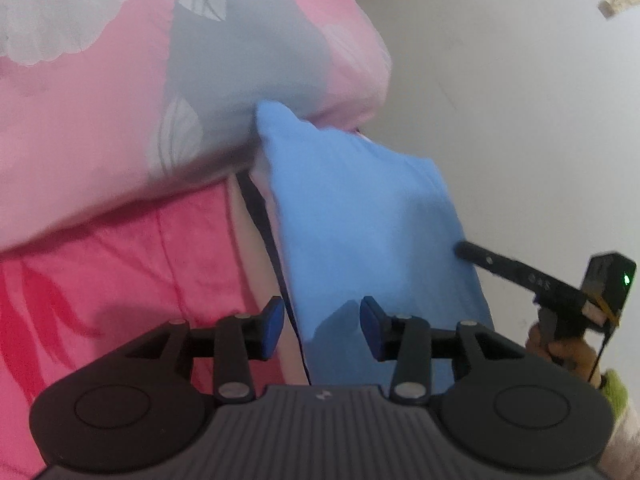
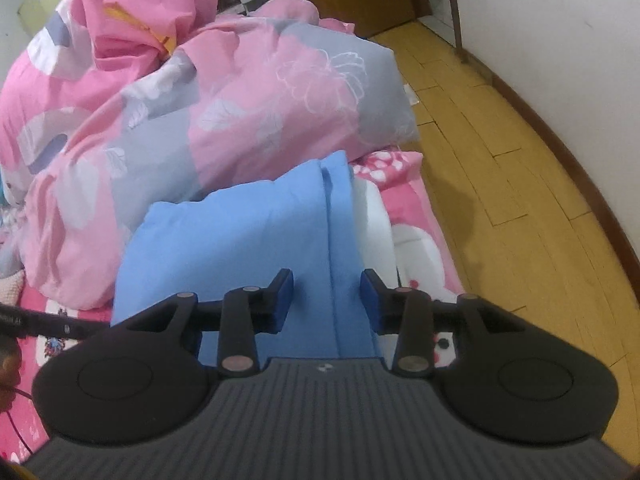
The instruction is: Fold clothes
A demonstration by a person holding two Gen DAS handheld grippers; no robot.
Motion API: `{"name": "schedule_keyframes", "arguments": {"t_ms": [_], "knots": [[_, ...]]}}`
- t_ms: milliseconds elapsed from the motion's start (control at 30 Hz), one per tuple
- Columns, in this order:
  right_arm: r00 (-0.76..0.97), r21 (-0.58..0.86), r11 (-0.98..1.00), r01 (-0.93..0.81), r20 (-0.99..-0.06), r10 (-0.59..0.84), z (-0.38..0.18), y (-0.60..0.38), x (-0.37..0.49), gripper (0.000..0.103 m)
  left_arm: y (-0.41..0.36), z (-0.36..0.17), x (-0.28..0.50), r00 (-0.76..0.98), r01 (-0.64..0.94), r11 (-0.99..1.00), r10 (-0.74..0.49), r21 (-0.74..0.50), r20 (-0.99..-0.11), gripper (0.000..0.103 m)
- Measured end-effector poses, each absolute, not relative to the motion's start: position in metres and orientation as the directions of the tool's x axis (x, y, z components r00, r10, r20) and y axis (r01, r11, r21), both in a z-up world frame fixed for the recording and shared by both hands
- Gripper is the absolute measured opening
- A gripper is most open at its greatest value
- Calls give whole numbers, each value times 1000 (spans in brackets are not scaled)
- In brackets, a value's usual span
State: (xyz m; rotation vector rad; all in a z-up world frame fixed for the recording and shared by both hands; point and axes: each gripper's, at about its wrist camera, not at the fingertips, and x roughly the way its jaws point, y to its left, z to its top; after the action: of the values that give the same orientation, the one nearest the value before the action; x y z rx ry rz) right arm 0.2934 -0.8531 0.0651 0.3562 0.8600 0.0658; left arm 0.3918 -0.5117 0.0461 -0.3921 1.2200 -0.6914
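bed sheet point(image 2: 416, 208): cartoon print, unreadable | blue garment point(image 2: 240, 240): no label

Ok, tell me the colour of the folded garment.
Plain light blue garment, clearest in the right wrist view.

A bed point(image 2: 416, 216) covered with a pink patterned sheet carries a folded light blue garment point(image 2: 240, 240) near its edge. A bulky pink and grey floral quilt point(image 2: 224, 112) lies heaped just behind, touching the garment.
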Motion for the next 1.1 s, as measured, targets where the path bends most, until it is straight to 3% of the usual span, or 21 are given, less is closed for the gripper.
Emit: {"name": "schedule_keyframes", "arguments": {"t_ms": [233,300,367,500,600,833,933,1000,1100], "knots": [[648,389,919,66,-717,257,58,-862,313,36,-513,40,415,217,254,742,-669,-620,-711,42],[643,388,920,60,-720,262,56,-860,316,20,-516,40,418,224,255,741,-670,-621,-707,39],[646,403,913,62,-714,271,56,-863,316,12,-519,40,419,231,256,738,-673,-624,-702,35],[693,428,902,47,-665,279,62,-867,307,7,-524,43,420,234,256,731,-682,-633,-693,32],[737,445,894,52,-621,266,71,-872,296,7,-524,46,421,236,251,723,-690,-644,-684,32],[712,462,883,87,-648,269,48,-881,303,8,-526,46,421,238,258,731,-682,-632,-692,32],[691,448,890,89,-671,269,43,-879,310,13,-530,46,425,248,257,736,-676,-626,-694,34],[690,443,890,106,-677,255,49,-881,310,22,-531,48,428,262,260,741,-671,-619,-693,35],[718,373,919,125,-673,176,67,-881,306,25,-533,52,432,284,264,750,-661,-606,-694,35]]}}
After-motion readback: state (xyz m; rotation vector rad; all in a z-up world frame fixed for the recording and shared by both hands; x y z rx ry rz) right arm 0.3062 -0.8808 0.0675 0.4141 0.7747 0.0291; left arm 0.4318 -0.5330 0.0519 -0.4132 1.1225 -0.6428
